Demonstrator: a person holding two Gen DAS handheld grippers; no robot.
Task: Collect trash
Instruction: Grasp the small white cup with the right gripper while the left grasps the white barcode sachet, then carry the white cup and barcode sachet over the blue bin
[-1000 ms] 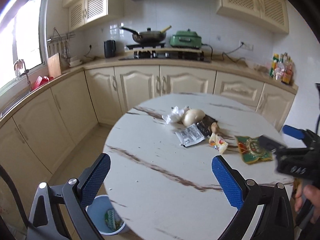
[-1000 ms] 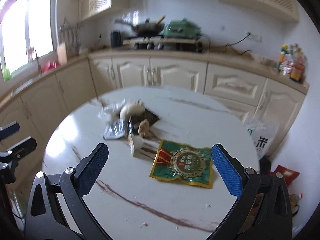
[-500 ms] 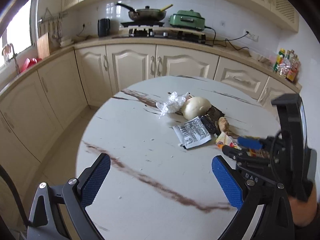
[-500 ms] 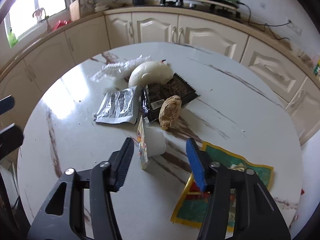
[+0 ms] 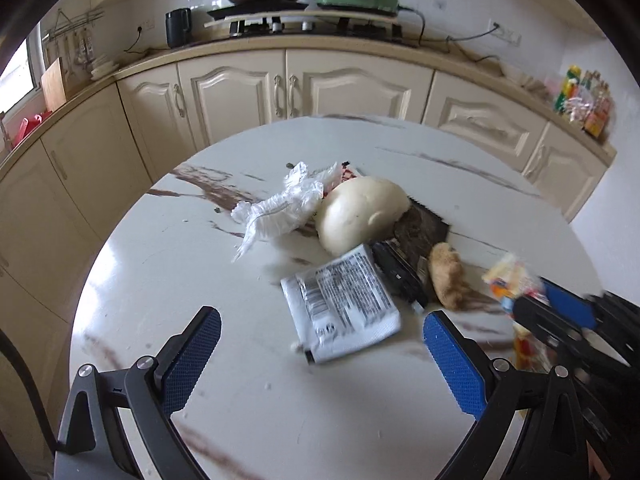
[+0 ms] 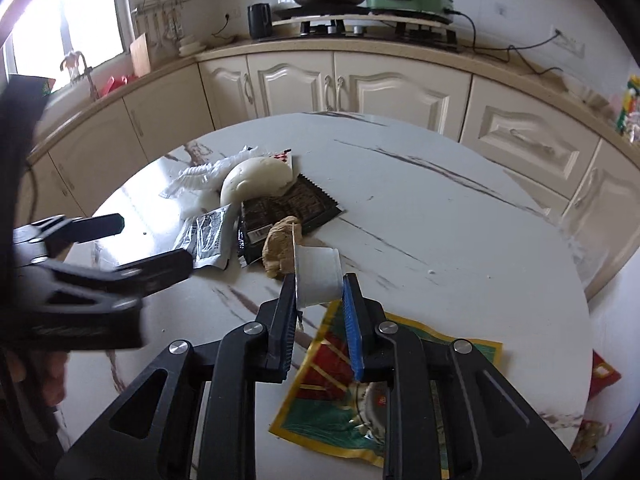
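Step in hand, the pick: your right gripper [image 6: 320, 300] has just been closing, and its jaws now stand narrow against both sides of the small white cup [image 6: 318, 276] with the foil lid, which sits on the table [image 6: 460, 240] beside the brown lump [image 6: 278, 246] and above the green packet [image 6: 360, 400]. Your left gripper [image 5: 320, 344] hangs wide open, holding nothing, over the silver sachet [image 5: 340, 304]. Next, as I judge it: confirm the grip, lift the cup straight clear, carry it to the bin, which is not in view.

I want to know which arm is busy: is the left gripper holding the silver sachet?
No: the left gripper stands open above the table, the silver sachet lying flat, untouched.
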